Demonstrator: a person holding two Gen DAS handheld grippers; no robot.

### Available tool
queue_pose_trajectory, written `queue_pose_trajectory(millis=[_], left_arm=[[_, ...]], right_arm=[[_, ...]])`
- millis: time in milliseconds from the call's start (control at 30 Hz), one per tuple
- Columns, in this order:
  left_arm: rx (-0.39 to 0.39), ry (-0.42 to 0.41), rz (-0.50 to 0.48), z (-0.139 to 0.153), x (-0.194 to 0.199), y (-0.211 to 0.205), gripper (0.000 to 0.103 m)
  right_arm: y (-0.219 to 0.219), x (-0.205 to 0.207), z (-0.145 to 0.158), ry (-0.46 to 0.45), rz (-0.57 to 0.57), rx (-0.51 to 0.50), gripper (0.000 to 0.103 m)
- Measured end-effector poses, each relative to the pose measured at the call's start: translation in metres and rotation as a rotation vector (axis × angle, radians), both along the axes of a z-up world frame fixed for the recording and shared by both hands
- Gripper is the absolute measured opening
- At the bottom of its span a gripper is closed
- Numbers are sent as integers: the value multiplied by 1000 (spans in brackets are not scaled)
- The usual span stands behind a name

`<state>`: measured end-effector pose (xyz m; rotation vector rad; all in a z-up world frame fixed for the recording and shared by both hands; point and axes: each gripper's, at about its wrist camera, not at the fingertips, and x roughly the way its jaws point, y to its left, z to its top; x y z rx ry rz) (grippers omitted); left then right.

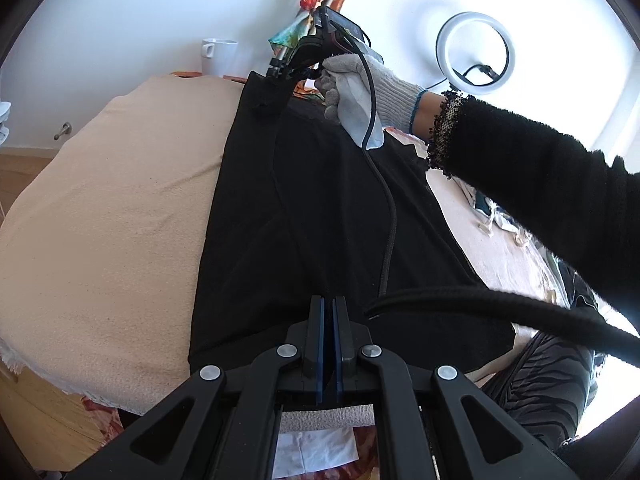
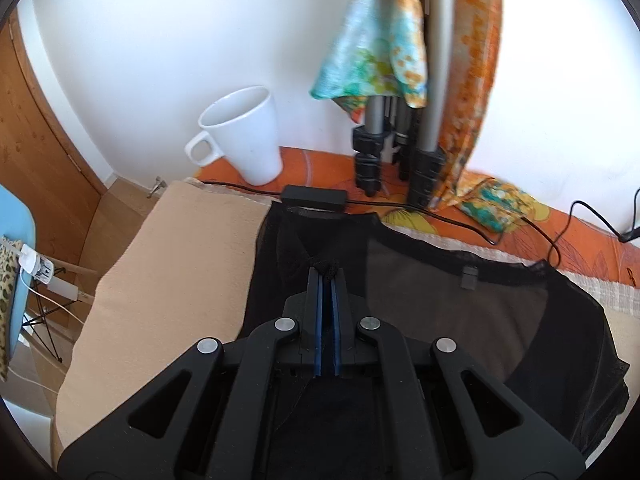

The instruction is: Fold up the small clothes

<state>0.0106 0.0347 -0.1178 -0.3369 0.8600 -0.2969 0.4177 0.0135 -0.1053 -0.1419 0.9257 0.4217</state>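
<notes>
Both tools clamped on the same thin black garment (image 1: 320,208), laid over the beige cloth-covered surface (image 1: 112,200).

Left tool (image 1: 329,308): jaws fully together, blue pads touching, black fabric pinched at the tips. In the left wrist view the garment runs from the tips straight toward 12 o'clock, a long dark panel, beige cloth bare at 9 o'clock.

Right tool (image 2: 328,276): jaws closed on a small bunched fold of the same fabric, visible poking out at the tips. In the right wrist view the garment spreads from the tips toward 3 o'clock, a sheer part with a dark band along its far edge, denser black toward 4 o'clock. In the left wrist view the right tool (image 1: 276,76) sits at the garment's far end, 12 o'clock, held by a grey-gloved hand (image 1: 352,92) with a black fuzzy sleeve (image 1: 540,184) coming in from 3 o'clock. Black braided cable (image 1: 388,216) drapes from that tool over the garment.

Behind the garment in the right wrist view: white ceramic mug (image 2: 244,136) at 11 o'clock, black power brick (image 2: 314,194) just beyond the fabric edge at 12, grey tripod legs (image 2: 396,148) at 1 with a turquoise-and-orange patterned scarf (image 2: 372,56) hanging on them. White ring light (image 1: 476,50) at 2 o'clock in the left wrist view.
</notes>
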Motion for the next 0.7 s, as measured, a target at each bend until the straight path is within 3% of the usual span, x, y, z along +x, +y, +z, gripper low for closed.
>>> queue_pose_trajectory(millis=[200,500,567,600,700], left_arm=[[4,33,-12,-4,2,-2,0],[18,38,-59,-5,5,-11,2],[13,36,-70,-4,4,-12,12],[5,35,-70,-3,3,-11,25],[-35,38,-93,0,-1,-8,29]], right_arm=[[-27,8,-19,38,-63,-1,5],[-23,13,-20,31,-52,-39,5],[-23,13,-21,29,-58,-57,5],[-23,14,-21,27,-68,-63,5],[-26,15,-19,8,-91,-86,5]])
